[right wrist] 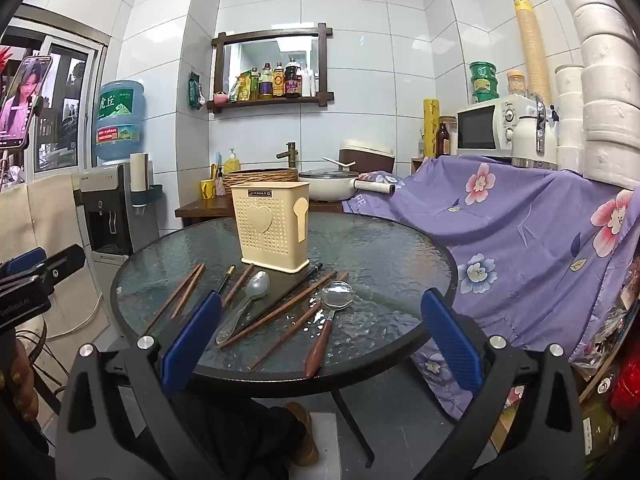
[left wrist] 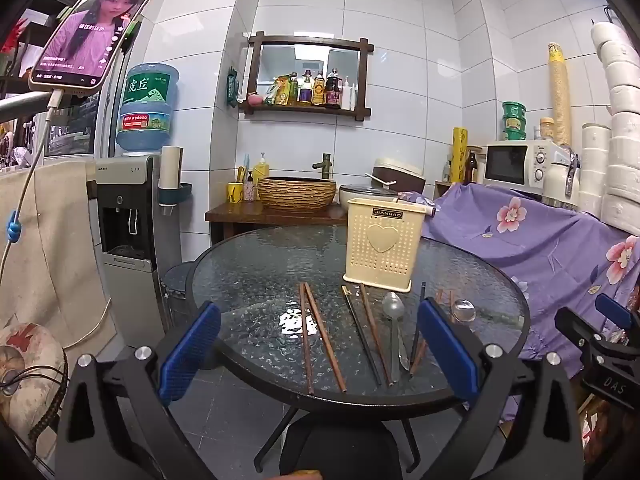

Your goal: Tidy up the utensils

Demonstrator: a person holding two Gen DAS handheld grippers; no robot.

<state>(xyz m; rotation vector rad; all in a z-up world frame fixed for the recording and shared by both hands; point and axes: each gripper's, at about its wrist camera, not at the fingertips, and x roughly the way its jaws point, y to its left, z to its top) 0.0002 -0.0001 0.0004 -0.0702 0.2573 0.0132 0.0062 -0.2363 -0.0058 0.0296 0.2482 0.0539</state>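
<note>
On the glass table [left wrist: 248, 264], chopsticks [left wrist: 320, 340] lie lengthwise toward the holder [left wrist: 382, 244]; both grippers' jaws gape empty.

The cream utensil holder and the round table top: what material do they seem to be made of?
The utensil holder looks like matte moulded plastic: cream walls, small punched holes, a raised heart. The table top seems to be textured glass in a black rim: see-through, rippled, with glare spots.
</note>
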